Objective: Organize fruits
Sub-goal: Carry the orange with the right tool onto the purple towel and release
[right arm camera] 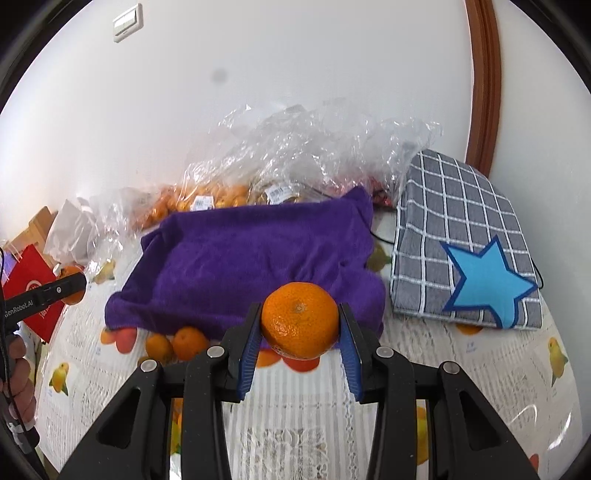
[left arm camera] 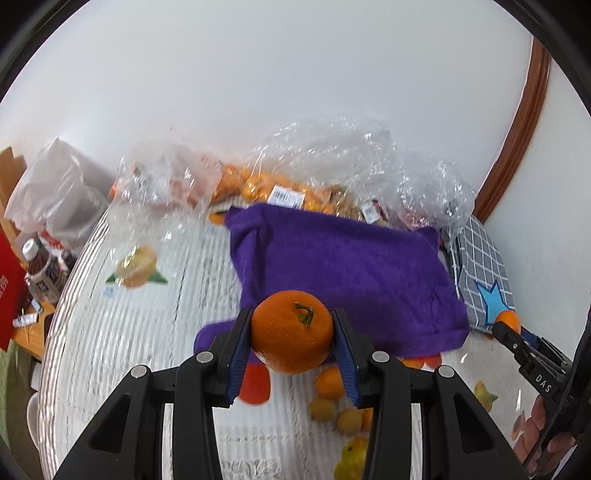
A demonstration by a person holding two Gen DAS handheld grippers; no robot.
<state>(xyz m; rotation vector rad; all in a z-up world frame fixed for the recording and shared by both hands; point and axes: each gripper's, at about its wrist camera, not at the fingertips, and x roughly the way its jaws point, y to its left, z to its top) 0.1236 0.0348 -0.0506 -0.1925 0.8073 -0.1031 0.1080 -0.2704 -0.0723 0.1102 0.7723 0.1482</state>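
Tablecloth (right arm camera: 295, 417) first: white, lacy-looking, printed with fruit pictures under a clear ribbed cover, spread over the whole table. In the middle lies a purple towel (right arm camera: 258, 258), rumpled at its near edge. Behind it we see crinkled clear plastic bags (right arm camera: 295, 147) piled against the white wall (right arm camera: 295, 74), with small oranges and barcode labels showing through. To the right sits a grey checked cloth (right arm camera: 458, 206) with a blue star (right arm camera: 487, 284) sewn on, beside a brown wooden door frame (right arm camera: 484, 74). A light switch (right arm camera: 127, 22) is high on the wall at left.

Our left gripper (left arm camera: 293, 343) is clamped on a mandarin with a green stem (left arm camera: 291, 330), held above the towel's near edge. Our right gripper (right arm camera: 300, 332) grips a second mandarin (right arm camera: 300, 319) the same way, blue pads (right arm camera: 249, 350) pressed to both sides. In the right view, two loose mandarins (right arm camera: 181, 343) lie on the table just beside the towel's front edge.

Off the table's left edge, the left view shows a bottle (left arm camera: 38, 266), a grey bag (left arm camera: 62, 192) and a red box (left arm camera: 11, 291).
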